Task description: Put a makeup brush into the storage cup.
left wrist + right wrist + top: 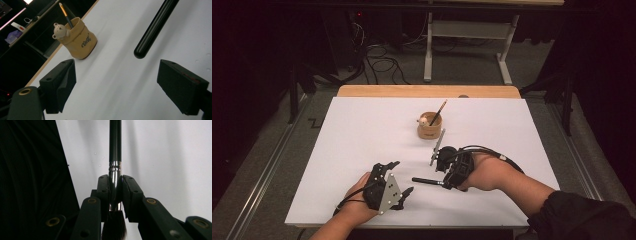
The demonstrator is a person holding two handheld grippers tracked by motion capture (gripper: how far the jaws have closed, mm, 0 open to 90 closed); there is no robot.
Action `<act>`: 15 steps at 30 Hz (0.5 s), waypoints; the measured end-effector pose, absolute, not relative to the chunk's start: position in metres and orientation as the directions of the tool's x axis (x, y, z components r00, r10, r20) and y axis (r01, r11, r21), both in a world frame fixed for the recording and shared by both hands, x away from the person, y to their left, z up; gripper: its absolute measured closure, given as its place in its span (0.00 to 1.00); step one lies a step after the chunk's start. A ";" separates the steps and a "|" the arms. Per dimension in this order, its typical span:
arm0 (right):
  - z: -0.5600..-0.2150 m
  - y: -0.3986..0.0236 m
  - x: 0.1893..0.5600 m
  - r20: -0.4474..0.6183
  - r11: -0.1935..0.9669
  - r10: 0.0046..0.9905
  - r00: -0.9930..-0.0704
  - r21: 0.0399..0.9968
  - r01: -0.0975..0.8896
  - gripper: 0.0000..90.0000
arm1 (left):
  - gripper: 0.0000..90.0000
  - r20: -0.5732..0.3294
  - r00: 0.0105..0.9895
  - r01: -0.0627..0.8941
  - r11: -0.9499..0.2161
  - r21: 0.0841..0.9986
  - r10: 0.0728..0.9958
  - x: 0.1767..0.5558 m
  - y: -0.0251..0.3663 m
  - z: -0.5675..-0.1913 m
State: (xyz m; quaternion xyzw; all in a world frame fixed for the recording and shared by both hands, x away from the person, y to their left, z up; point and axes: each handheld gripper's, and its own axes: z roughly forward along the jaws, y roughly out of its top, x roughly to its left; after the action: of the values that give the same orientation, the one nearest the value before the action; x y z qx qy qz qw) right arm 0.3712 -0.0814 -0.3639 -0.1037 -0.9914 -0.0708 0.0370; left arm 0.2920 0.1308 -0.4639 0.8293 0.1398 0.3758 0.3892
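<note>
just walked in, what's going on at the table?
A person works two handheld grippers over a white sheet. The right gripper is clamped on the metal ferrule of a black-handled brush, whose handle points toward the left gripper, open and empty. Farther back stands a tan bear pouch holding a pencil. A grey pen-like stick lies near the right gripper.

Overhead forward-down view; two close tool-mounted views, sharing the brush (427,180).

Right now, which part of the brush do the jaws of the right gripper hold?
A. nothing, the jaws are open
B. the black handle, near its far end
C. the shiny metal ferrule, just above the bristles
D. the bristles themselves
C: in the right gripper view, the right gripper is shut on the silver ferrule of the brush, with the bristles below and the black handle pointing away.
</note>
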 end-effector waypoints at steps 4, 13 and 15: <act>-0.365 -0.078 0.370 0.086 0.968 0.199 -0.976 0.139 0.210 0.87 | 0.22 0.522 0.679 -0.069 -0.663 0.745 0.516 0.291 0.129 -0.466; -0.364 -0.067 0.367 0.090 0.973 0.190 -0.978 0.116 0.200 0.87 | 0.37 0.575 0.676 -0.115 -0.706 0.699 0.461 0.287 0.125 -0.469; -0.365 -0.064 0.367 0.089 0.974 0.183 -0.979 0.119 0.193 0.87 | 0.41 0.579 0.678 -0.120 -0.709 0.695 0.453 0.286 0.124 -0.470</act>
State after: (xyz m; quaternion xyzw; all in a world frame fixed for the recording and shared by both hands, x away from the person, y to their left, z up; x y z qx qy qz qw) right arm 0.3673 -0.0644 -0.3646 -0.0945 -0.9928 -0.0634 0.0386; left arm 0.2862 0.1239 -0.4697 0.8385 0.0992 0.3890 0.3685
